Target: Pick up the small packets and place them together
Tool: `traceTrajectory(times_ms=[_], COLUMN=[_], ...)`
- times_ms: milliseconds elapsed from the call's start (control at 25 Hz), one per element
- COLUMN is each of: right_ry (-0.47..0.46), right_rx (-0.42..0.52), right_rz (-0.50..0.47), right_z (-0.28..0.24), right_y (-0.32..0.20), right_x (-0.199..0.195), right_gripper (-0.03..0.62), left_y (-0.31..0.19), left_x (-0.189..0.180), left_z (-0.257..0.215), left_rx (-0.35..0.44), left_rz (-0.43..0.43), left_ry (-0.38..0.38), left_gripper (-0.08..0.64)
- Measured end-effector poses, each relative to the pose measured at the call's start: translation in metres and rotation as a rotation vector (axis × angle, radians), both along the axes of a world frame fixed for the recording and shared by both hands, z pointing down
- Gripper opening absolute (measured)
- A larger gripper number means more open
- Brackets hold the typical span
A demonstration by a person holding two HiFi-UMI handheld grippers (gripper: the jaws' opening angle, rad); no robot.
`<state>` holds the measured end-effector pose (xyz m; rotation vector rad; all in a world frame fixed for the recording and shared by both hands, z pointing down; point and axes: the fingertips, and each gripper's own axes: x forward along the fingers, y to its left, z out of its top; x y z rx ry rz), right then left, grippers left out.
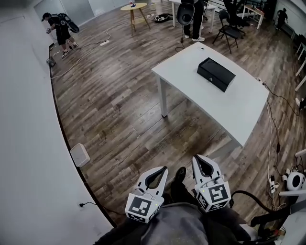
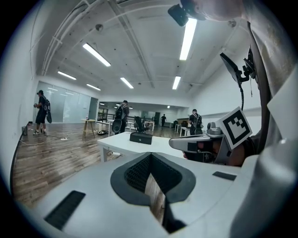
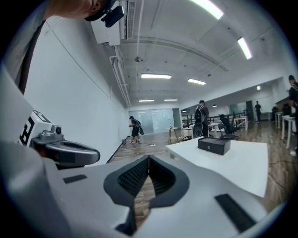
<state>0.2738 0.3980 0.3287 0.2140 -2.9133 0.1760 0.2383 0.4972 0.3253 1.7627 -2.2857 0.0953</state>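
Observation:
No small packets show in any view. A white table (image 1: 229, 110) stands ahead of me on the wooden floor, with a black box (image 1: 216, 74) lying on its far part. My left gripper (image 1: 163, 169) and right gripper (image 1: 197, 159) are held side by side low in the head view, short of the table, both pointing towards it. In the left gripper view the left gripper (image 2: 150, 155) has its jaws shut tip to tip with nothing between them. The right gripper (image 3: 149, 158) is likewise shut and empty, and the black box (image 3: 213, 145) lies on the table (image 3: 247, 162) to its right.
A white wall runs along the left (image 1: 24, 143), with a white box-shaped device (image 1: 80, 154) at its foot. Cables and a power strip (image 1: 272, 182) lie right of the table. Far off are a small round table (image 1: 134, 7), a black chair (image 1: 229, 31) and several people.

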Motion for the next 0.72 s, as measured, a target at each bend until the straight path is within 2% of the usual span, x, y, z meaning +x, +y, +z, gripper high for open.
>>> traceTrajectory(times_ms=[160, 440, 720], right_ry=[-0.001, 0.027, 0.006], right_rx=[0.01, -0.024, -0.038], right_rz=[0.042, 0.142, 0.164], right_z=[0.002, 0.019, 0.01], right_y=[-0.042, -0.121, -0.175], right_x=[-0.022, -0.043, -0.06], right_gripper=[0.005, 0.005, 0.005], left_y=[-0.042, -0.129, -0.199], left_x=[-0.028, -0.058, -0.075], left_z=[0.001, 0.016, 0.001], left_rx=[-0.022, -0.075, -0.09], left_rz=[0.039, 0.152, 0.215], left_ry=[-0.024, 0.013, -0.009], left_gripper=[0.003, 0.003, 0.003])
